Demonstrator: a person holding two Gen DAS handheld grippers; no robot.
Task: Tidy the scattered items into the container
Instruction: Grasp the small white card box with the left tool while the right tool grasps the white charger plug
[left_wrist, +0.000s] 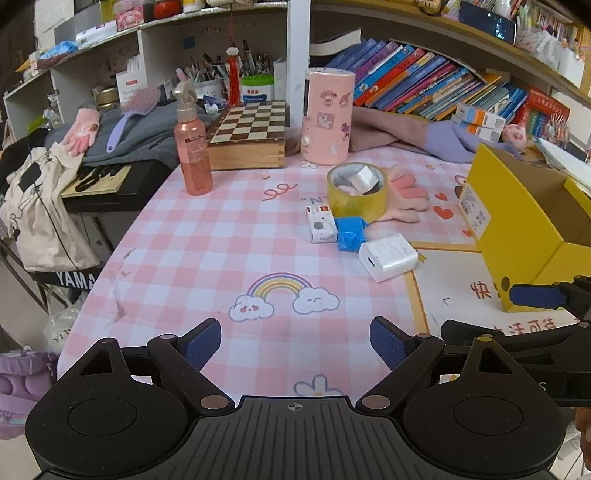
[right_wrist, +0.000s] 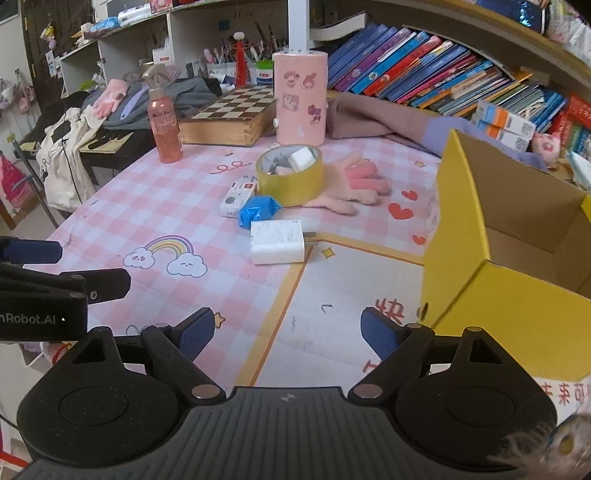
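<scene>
1. The left gripper (left_wrist: 295, 343) has its two blue pads wide apart and holds nothing. It hangs over the pink checked surface (left_wrist: 207, 236), just above the rainbow picture.
2. The right gripper (right_wrist: 287, 334) is spread wide too, with nothing in it. It hangs just to the right of the left gripper.
3. The yellow box (right_wrist: 480, 236) is the container. It stands open, ahead and to the right of the right gripper, very near its right pad. No scattered thing shows inside it.
4. The big white charger (right_wrist: 277, 242) lies straight ahead of the right gripper, between the box and the rainbow.
5. A blue crumpled wrapper (right_wrist: 256, 210) touches the far side of that charger.
6. A small white box (right_wrist: 238, 199) lies just left of the blue wrapper.
7. The yellow tape roll (right_wrist: 290, 174) sits further ahead. A small white cube (right_wrist: 302, 158) sits inside its ring.
8. A pink glove (right_wrist: 354, 186) lies flat by the tape roll, to its right. Part of it is under the roll.
9. A pink spray bottle (left_wrist: 192, 147) stands far ahead and to the left of the left gripper.
10. A chess board box (left_wrist: 251, 136) and a tall pink can (left_wrist: 327, 114) stand behind the tape roll.
</scene>
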